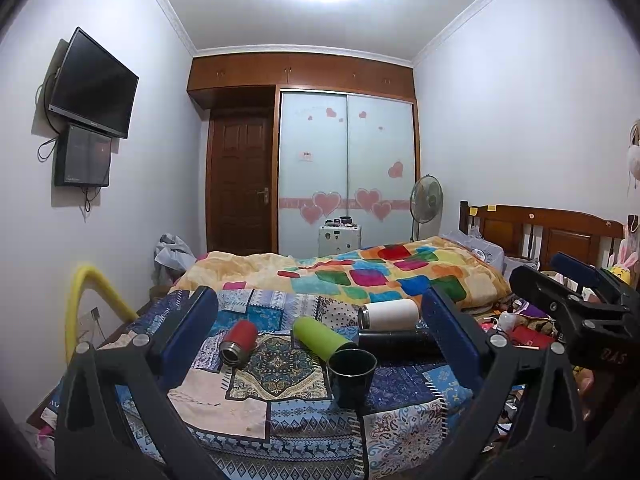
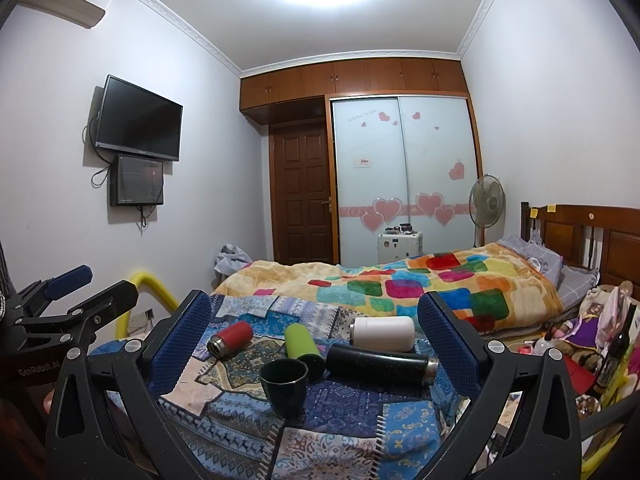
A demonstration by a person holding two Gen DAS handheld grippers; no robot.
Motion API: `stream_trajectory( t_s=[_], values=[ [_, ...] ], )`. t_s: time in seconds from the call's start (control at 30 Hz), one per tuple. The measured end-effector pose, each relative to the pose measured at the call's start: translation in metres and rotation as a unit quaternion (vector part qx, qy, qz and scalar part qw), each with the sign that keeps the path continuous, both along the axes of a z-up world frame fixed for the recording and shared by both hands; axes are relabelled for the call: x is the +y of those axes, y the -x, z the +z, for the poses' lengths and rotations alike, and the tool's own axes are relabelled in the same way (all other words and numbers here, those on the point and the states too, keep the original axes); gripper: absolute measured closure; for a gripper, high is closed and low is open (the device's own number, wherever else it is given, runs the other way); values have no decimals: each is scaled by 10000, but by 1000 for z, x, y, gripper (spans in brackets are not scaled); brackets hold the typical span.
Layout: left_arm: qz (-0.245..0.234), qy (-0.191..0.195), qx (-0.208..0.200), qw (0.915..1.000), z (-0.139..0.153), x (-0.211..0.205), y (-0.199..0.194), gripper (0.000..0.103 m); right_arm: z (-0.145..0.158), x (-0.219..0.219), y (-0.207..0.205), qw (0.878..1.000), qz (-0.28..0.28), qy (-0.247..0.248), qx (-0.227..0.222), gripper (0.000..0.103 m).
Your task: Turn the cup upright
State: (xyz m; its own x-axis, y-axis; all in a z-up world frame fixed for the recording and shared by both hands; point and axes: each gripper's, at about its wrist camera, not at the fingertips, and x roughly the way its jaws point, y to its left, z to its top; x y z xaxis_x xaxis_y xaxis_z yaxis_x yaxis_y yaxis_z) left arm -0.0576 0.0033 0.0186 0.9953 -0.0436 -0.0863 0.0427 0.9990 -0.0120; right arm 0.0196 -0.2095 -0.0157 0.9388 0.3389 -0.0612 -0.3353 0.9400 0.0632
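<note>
A dark cup (image 1: 351, 376) stands upright, mouth up, on the patchwork cloth (image 1: 248, 408); it also shows in the right wrist view (image 2: 285, 385). Behind it lie a red flask (image 1: 239, 342), a green bottle (image 1: 320, 336), a white flask (image 1: 389, 314) and a black flask (image 1: 396, 343) on their sides. In the right wrist view these are the red flask (image 2: 231, 340), green bottle (image 2: 302, 345), white flask (image 2: 383, 333) and black flask (image 2: 380, 363). My left gripper (image 1: 320, 316) is open and empty, short of the cup. My right gripper (image 2: 314, 320) is open and empty too.
The patchwork cloth (image 2: 344, 420) covers the bed's near end. A colourful blanket (image 1: 360, 272) lies behind it. A yellow padded rail (image 1: 86, 300) stands at the left. Clutter and a dark bottle (image 2: 614, 352) sit at the right. The other gripper shows at each view's edge.
</note>
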Motion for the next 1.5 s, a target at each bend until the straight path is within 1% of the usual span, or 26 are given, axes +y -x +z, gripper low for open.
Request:
stream_trajectory(
  t_s=[0.77,1.2,1.33,1.5],
  values=[
    [-3,0,25,10000,-2,-4,0,0,1,-2,0,10000,-11,-3,-2,0],
    [-162,28,39,9999,-3,-5,-2,0,1,-2,0,10000,-8,-10,23,0],
    [-126,3,38,9999,-3,-5,-2,0,0,-2,0,10000,-6,12,28,0],
    [-133,79,75,9999,-3,-1,-3,0,0,-2,-1,10000,-3,15,58,0]
  ],
)
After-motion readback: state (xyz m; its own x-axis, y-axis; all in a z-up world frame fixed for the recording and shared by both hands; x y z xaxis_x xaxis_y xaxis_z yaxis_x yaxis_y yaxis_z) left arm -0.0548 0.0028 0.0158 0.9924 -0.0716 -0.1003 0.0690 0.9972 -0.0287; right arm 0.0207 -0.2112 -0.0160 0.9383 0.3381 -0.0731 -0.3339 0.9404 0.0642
